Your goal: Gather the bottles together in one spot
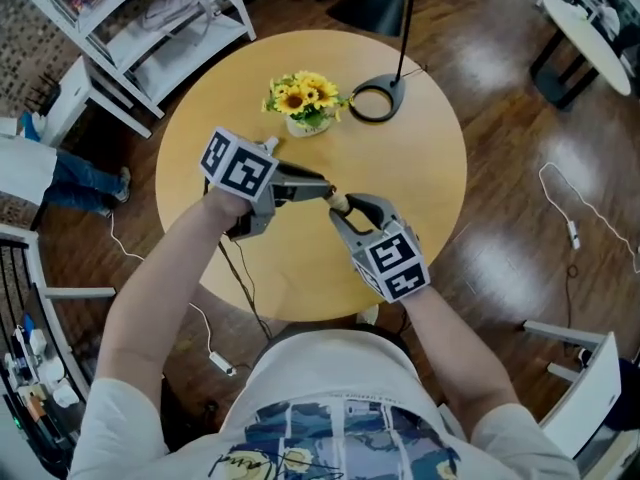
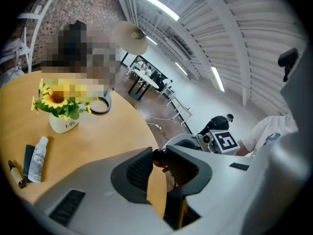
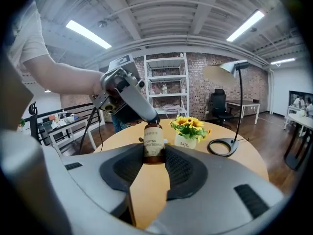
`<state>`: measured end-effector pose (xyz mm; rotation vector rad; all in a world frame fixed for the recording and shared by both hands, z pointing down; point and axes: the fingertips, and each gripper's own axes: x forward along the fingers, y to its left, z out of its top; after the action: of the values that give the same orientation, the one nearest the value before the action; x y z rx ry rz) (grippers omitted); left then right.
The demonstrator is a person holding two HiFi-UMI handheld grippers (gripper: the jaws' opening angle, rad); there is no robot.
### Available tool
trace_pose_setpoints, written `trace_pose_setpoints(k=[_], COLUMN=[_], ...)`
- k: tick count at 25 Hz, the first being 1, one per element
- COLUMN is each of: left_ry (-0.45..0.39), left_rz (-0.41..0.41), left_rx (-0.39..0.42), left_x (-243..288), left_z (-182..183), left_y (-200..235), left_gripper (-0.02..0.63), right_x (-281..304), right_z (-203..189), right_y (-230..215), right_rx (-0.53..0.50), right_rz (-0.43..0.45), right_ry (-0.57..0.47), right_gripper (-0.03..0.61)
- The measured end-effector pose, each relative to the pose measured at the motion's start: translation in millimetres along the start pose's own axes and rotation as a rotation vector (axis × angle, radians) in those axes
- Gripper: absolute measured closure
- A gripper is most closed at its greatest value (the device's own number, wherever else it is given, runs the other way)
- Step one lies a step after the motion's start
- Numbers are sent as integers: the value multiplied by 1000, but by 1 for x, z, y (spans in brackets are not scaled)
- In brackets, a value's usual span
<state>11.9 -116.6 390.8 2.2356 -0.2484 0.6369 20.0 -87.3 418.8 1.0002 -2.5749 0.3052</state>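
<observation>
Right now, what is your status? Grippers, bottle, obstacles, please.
Both shut: right gripper on brown bottle body, left gripper on its cap. Beyond, apart: sunflower pot, lamp base.

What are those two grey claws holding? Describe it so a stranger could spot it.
Over the round wooden table, before the white sunflower pot, two grippers meet. Between them: a small brown labelled bottle, right gripper on its body, left gripper on its cap. Unlike the flat-lying white tube, it stands upright.

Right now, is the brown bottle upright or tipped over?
Upright: the brown bottle is parallel to the flower pot, label level, neck up.
</observation>
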Motion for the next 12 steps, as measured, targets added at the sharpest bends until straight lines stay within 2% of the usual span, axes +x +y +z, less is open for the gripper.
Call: trace_pose_setpoints(k=[3, 6, 10, 12], left_ry=[53, 114, 214, 258], left_rz=[17, 53, 162, 228], left_rx=[58, 158, 346, 427], left_x=[15, 31, 53, 66], left_z=[7, 14, 21, 22], left_y=[-7, -12, -4, 9], left_gripper=[532, 540, 540, 540], right_x=[-5, -9, -18, -29], right_z=[-7, -15, -29, -43], right_y=[-12, -25, -46, -55], right_rx=[7, 29, 41, 46], right_rz=[1, 0, -9, -10], right_ry=[2, 6, 17, 39], right_gripper=[431, 433, 404, 364])
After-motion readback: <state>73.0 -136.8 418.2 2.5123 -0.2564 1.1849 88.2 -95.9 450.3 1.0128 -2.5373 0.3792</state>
